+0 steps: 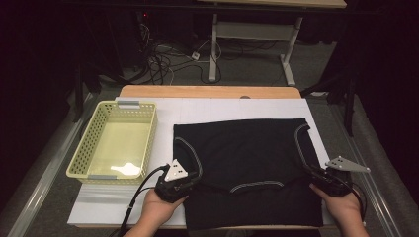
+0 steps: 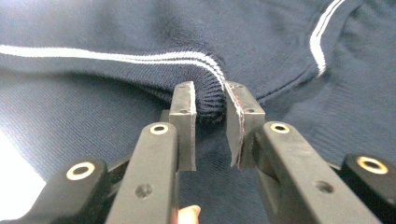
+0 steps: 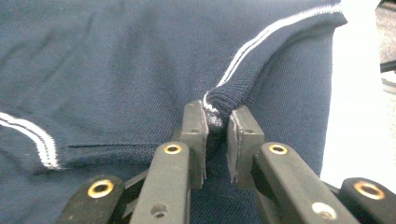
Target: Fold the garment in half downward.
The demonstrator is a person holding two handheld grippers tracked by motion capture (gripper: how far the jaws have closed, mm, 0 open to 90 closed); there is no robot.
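Note:
A dark navy knitted garment [image 1: 247,153] with white-striped ribbed edges lies spread on the white board, its near part folded over. At the garment's near left, my left gripper [image 1: 194,174] has its jaws pressed on a bunched ribbed striped edge [image 2: 208,100]. My right gripper [image 1: 312,174] is at the near right, pinching a ribbed striped edge [image 3: 223,100] between its pads. A hand holds each gripper from the table's near edge. In the left gripper view [image 2: 210,100] and the right gripper view [image 3: 217,119] the knit bulges between the pads.
A pale yellow perforated basket [image 1: 84,148] stands on the left of the white board [image 1: 222,106], close to my left gripper. The wooden table edge [image 1: 207,91] shows at the back. Cables [image 1: 163,61] and a desk frame [image 1: 247,34] are on the floor beyond.

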